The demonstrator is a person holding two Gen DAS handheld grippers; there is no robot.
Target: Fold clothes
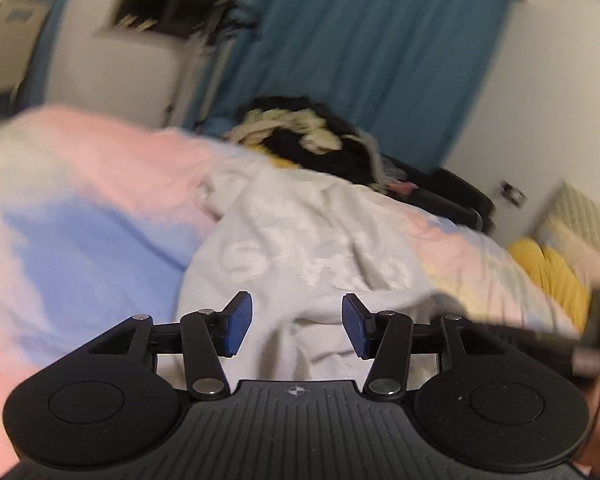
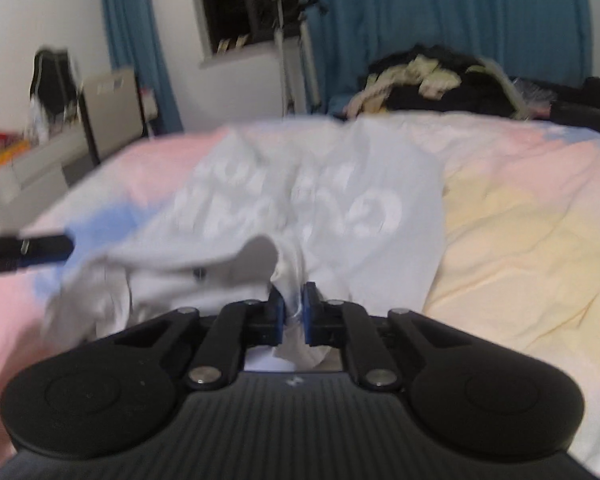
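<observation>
Our right gripper (image 2: 294,312) pinches a bunched edge of the white T-shirt (image 2: 300,200), which lies crumpled on the pastel bedspread (image 2: 520,220). Our left gripper (image 1: 297,326) hovers wide apart, empty, above it.

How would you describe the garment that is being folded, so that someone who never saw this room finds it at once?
Start from the bed with the pastel pink, blue and yellow cover. On its middle lies a crumpled white T-shirt, with one bunched edge pinched in the right tool. Its large pale printed letters set it apart from the dark clothes pile at the far edge.
</observation>
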